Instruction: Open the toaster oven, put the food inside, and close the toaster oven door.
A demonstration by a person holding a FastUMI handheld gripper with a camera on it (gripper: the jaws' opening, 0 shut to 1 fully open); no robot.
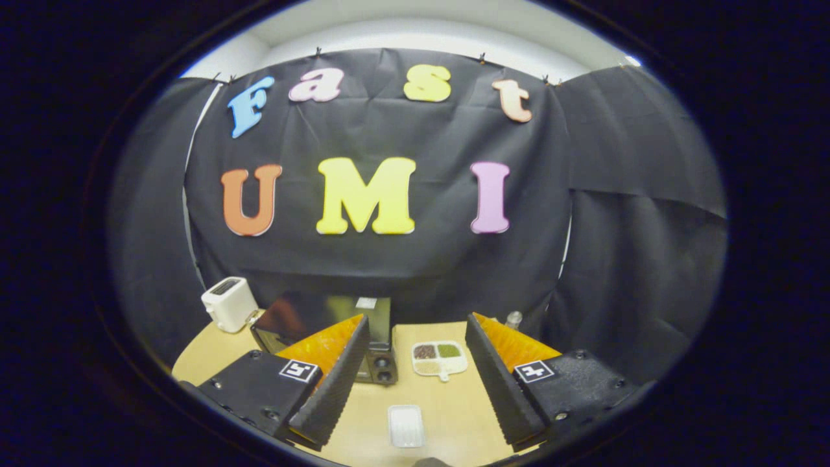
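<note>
Gripper [418, 370] hanging open over a tan round table [454, 408].
Its fingers are spreading wide, holding nothing. A small white tray [406, 425] is lying between them; the dark toaster oven [337, 331] is sitting just beyond the left finger, door up (closed), beside a divided plate [439, 359]. A white toaster [228, 303] is standing near the black cloth wall [389, 259].

The left finger [337, 376] hides the oven's [324, 318] lower front, so the door's state cannot be told. Contents of the divided dish [439, 359] and white tray [406, 426] are too small to identify.
</note>
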